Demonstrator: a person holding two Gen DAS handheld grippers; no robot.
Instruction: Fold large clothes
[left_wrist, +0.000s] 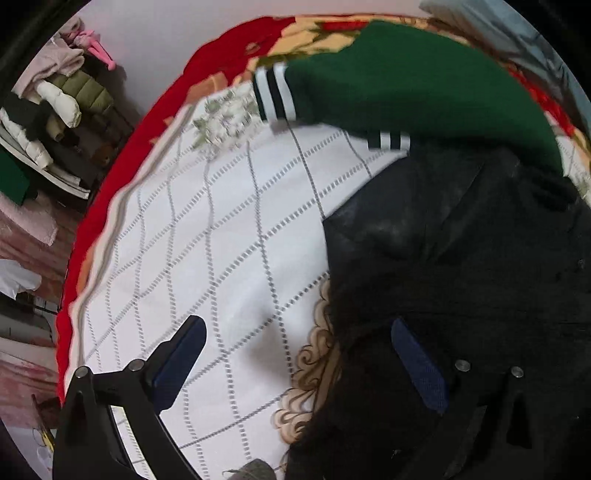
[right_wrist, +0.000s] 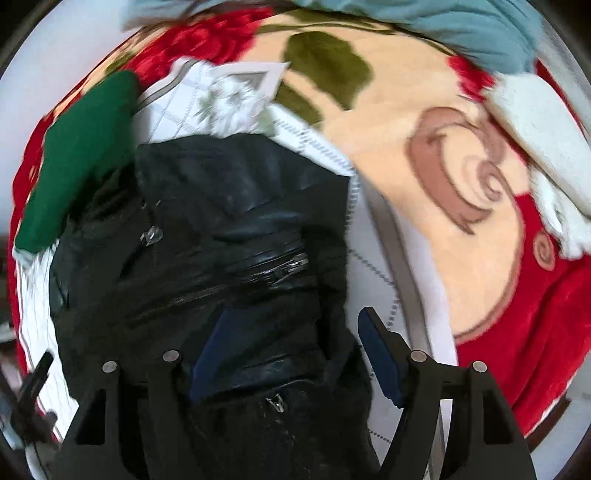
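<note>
A black leather jacket (right_wrist: 207, 236) with zips lies crumpled on a white quilted cover (left_wrist: 207, 236). My right gripper (right_wrist: 299, 354) points down over it and is open. Jacket folds bulge up between its blue pads (right_wrist: 380, 358), and the right pad stands clear of the cloth. In the left wrist view the same jacket (left_wrist: 461, 251) fills the right side. My left gripper (left_wrist: 301, 360) is open wide, one finger over the quilt and the other over the jacket's fuzzy edge. A green sweater (left_wrist: 406, 81) with striped cuffs lies beyond the jacket, touching its far edge.
A red and cream flowered blanket (right_wrist: 461, 155) lies under the quilt and spreads to the right. A blue-grey garment (right_wrist: 443, 22) and a white fluffy piece (right_wrist: 546, 147) lie at its far edge. Piled coats (left_wrist: 62, 103) sit off the bed at the left.
</note>
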